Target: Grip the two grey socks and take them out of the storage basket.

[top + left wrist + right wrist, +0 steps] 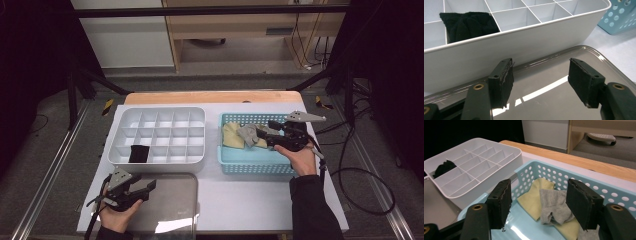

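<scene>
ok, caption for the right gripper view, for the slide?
Right gripper, jaws open, over perforated light-blue plastic basket holding a grey sock on yellow cloth.

A black cloth [138, 153] sits in a front compartment of the white divider tray [116, 132]; a grey metal tray [175, 205] lies just before it.

1. My left hand [117, 212] enters from the bottom edge and holds the black two-jaw left gripper [145, 187], jaws level, pointing right.
2. The left gripper's jaws stand wide apart with nothing between the pads [505, 80].
3. My right hand [301, 159], dark-sleeved, holds the black two-jaw right gripper [260, 132], pointing left.
4. Its jaws are parted, gripping nothing.
</scene>
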